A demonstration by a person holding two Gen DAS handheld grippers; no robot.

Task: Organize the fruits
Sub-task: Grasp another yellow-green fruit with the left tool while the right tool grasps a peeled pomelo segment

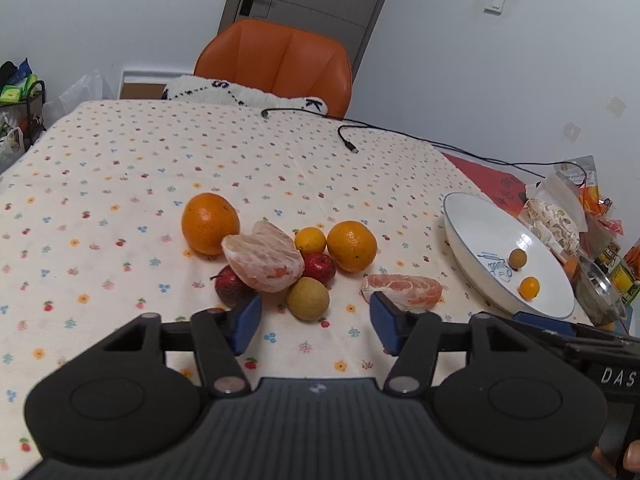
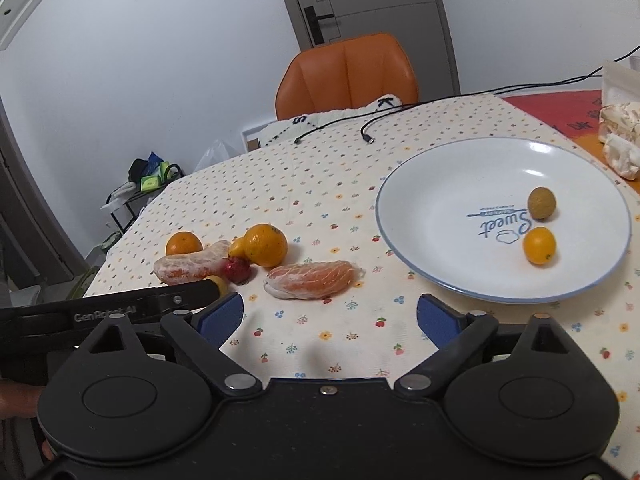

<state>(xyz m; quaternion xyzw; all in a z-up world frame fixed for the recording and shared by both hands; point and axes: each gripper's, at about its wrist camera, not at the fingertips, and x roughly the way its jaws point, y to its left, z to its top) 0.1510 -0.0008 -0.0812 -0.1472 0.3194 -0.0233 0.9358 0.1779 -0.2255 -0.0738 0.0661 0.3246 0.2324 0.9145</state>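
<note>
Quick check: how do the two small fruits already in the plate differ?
The small orange fruit is bright, smooth and glossy; the brownish-green fruit is dull and rough-skinned. The orange one sits nearer the gripper, the brownish one behind it, apart. Both are small, round, whole, resting in the white plate beside its blue lettering.

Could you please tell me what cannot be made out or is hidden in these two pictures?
- Dark red fruit, left wrist view: partly covered by the large peeled segment and a blue finger pad.
- Small brownish fruit, right wrist view: mostly hidden behind the left gripper's arm.
- Small print above "Sweet" on the plate: too small to read.
- Packages at the right edge: cut off.
</note>
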